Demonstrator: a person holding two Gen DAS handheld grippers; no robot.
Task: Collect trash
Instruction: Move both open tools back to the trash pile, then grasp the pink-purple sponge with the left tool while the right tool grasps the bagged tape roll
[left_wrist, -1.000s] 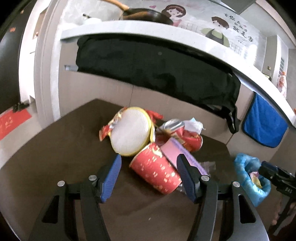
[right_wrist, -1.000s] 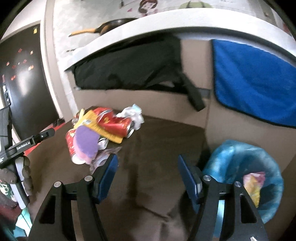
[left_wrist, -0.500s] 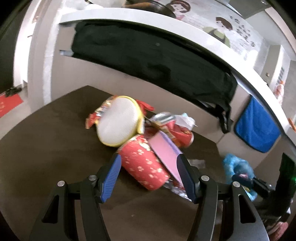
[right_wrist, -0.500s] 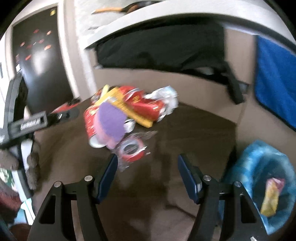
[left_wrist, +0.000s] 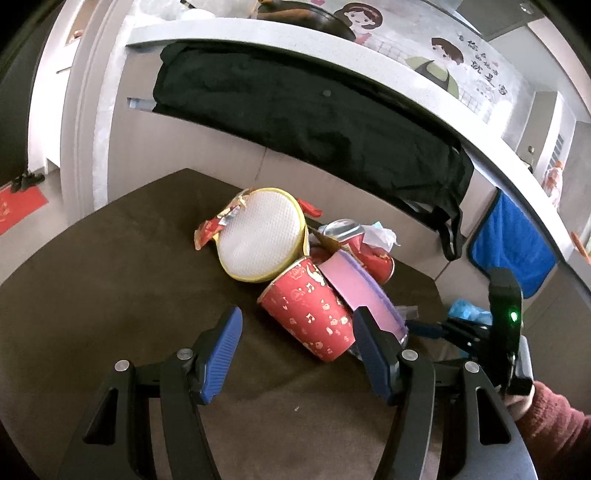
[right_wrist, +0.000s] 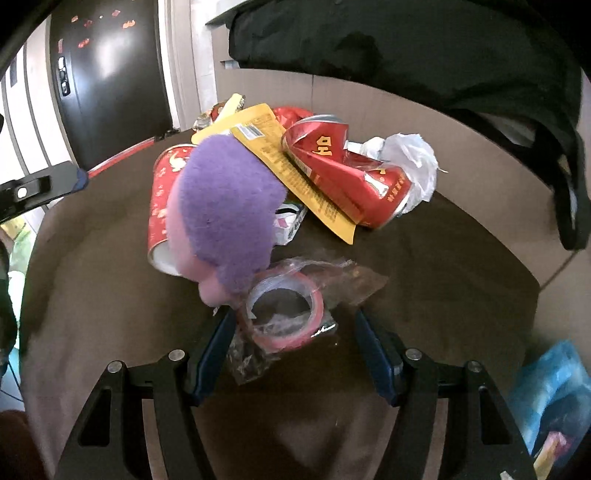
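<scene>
**Trash heap on the brown table, both grippers hovering over it**

So there's a pile of junk in the middle of the dark brown table (left_wrist: 110, 280). A red paper cup (left_wrist: 314, 314) lies on its side, with a purple fuzzy pad (right_wrist: 225, 210) leaning on it. Behind those sit a yellow-rimmed round thing with a white mesh face (left_wrist: 260, 232), a crushed red can (right_wrist: 343, 177), a yellow flat wrapper (right_wrist: 291, 173) and a crumpled white tissue (right_wrist: 410, 162). Nearest the right camera is a red tape roll (right_wrist: 284, 310) lying flat on crinkly clear plastic (right_wrist: 332, 277), just touching the purple pad.

A black cloth (left_wrist: 314, 110) hangs from the counter behind, a blue towel (left_wrist: 513, 247) further along. The blue trash bag (right_wrist: 550, 398) sits off the table's right edge, well apart from the pile.

Left gripper (left_wrist: 297, 350) tilts down at the cup, jaws spread wide; the cup's open end lies between the tips with nothing pinched. Right gripper (right_wrist: 295, 343) angles down more steeply, jaws also wide, tape roll and plastic between its tips but not squeezed. A dark red sleeve (left_wrist: 550, 428) shows at the lower right of the left view.
</scene>
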